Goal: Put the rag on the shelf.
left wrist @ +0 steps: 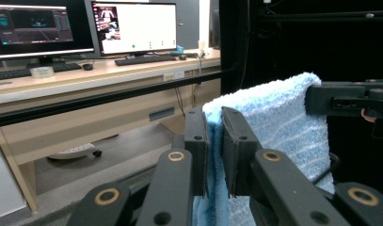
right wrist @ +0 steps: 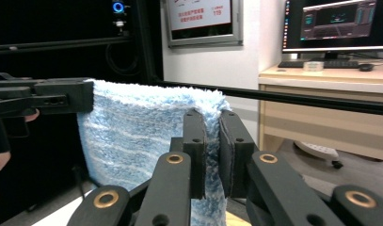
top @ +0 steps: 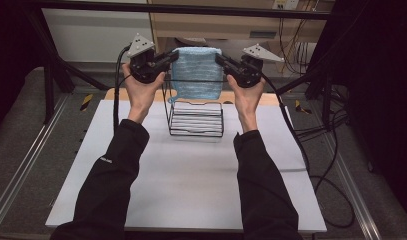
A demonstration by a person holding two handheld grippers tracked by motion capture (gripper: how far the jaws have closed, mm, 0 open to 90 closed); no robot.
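A light blue striped towel hangs stretched between my two grippers, held up above a black wire rack. My left gripper is shut on the towel's upper left corner; in the left gripper view the towel is pinched between my jaws. My right gripper is shut on the upper right corner, and the right gripper view shows the cloth clamped at my fingertips. The towel's lower edge hangs down behind the rack's top wires.
The rack stands on a white tabletop near its far edge. A black frame bar crosses behind the towel. Desks with monitors stand beyond the table. Cables trail off the right side.
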